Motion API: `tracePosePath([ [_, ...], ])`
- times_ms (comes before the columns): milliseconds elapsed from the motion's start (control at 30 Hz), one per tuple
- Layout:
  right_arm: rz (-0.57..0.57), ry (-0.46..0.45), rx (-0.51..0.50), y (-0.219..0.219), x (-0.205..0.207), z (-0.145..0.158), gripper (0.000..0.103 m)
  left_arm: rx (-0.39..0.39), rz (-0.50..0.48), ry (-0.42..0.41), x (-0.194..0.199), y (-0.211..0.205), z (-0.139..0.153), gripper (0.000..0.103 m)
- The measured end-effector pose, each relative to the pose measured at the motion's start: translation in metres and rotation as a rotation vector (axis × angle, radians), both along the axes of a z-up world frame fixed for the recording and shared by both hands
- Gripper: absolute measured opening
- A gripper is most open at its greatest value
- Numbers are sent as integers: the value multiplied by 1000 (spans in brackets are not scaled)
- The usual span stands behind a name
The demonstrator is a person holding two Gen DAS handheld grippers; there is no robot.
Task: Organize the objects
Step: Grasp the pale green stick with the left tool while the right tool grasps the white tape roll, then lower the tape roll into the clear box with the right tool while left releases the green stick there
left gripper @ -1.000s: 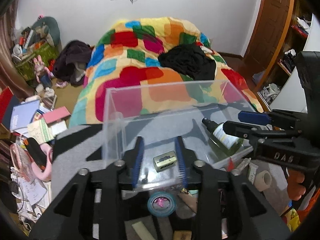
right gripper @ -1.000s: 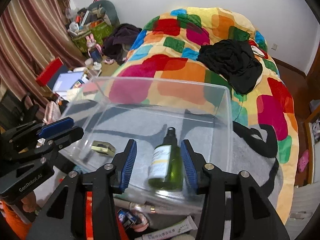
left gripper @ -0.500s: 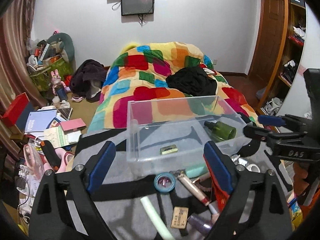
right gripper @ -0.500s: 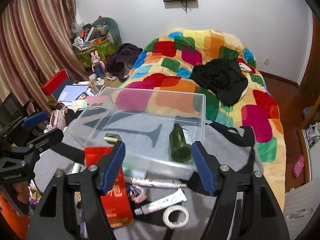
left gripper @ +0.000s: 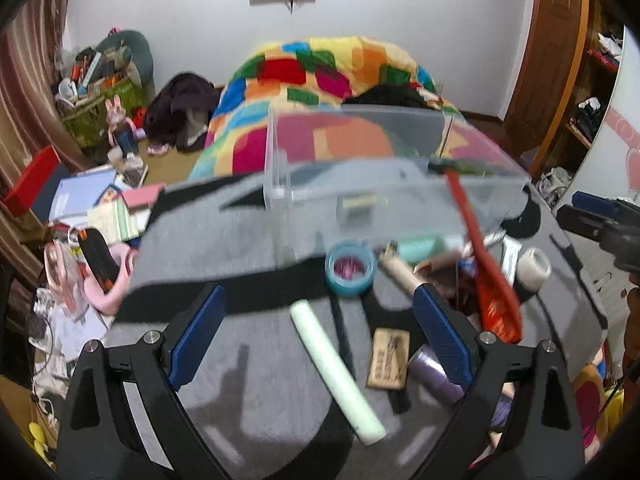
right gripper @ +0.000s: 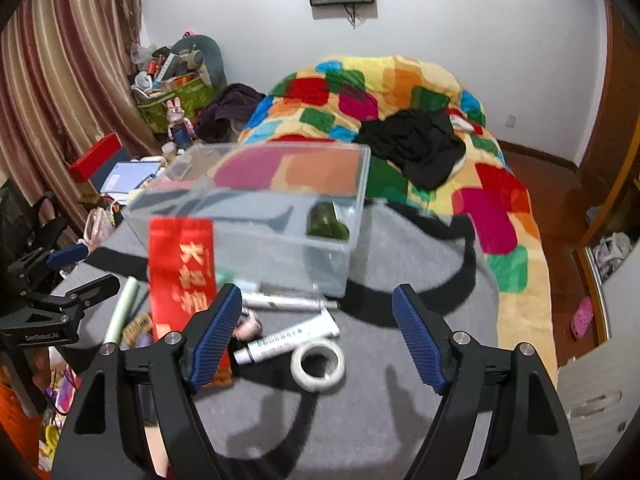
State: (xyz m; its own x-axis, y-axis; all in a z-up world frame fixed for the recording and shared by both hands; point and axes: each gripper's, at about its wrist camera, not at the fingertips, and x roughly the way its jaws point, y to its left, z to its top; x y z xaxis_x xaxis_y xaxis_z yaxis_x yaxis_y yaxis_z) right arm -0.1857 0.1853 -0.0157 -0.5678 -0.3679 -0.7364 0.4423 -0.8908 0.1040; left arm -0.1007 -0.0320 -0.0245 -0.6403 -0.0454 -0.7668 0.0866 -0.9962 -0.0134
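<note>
From the left wrist view, my left gripper had just been opening and stood wide and empty at lower centre; the clear box above was blurred. From the right, my right gripper likewise had just been opening, nothing between its jaws, and the green bottle in the box was smeared.

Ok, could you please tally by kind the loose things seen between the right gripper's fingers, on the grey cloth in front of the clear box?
Tubes: 2, the silvery tube and the white printed tube
Tape rolls: 1, the white tape roll
Unclear: 1, the small pink item, too blurred to name
Total: 4
</note>
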Motion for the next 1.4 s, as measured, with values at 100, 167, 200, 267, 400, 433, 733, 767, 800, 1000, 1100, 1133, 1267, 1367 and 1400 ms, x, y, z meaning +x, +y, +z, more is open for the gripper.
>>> tracePosePath([
  [100,-5,-33,4,1,1,-13,75,0,3,-33,2,2,-15,95],
  [167,-6,-46,12,2,3,-20,75,2,8,-42,4,1,-22,95],
  [200,-6,-50,14,3,5,-24,75,5,13,-47,6,0,-24,95],
  [267,-7,-60,18,6,8,-31,75,20,27,-50,10,-3,-28,95],
  [400,-11,-99,16,9,10,-47,75,69,65,-45,18,-12,-36,86],
  [433,-14,-112,18,9,9,-52,75,79,65,-44,19,-13,-38,84],
  [733,-33,-101,20,4,7,-66,54,23,69,-30,25,-11,-40,37],
  [767,-29,-99,23,2,7,-66,46,5,64,-26,27,-10,-40,35],
  [800,-25,-99,27,1,8,-67,43,-8,59,-21,28,-8,-41,31],
  [1000,-11,-37,55,-1,20,-61,35,-42,40,-9,33,-8,-39,15],
  [1100,1,-11,47,0,27,-52,35,-37,37,2,38,-12,-34,15],
  [1133,2,-5,43,0,28,-49,35,-38,42,9,39,-14,-31,15],
  [1267,-1,16,15,1,31,-37,35,-14,57,38,43,-22,-18,15],
  [1367,3,18,-10,-1,28,-31,35,-13,62,70,43,-25,-5,15],
  [1400,4,22,-16,-3,27,-28,35,-14,61,84,42,-25,0,15],
])
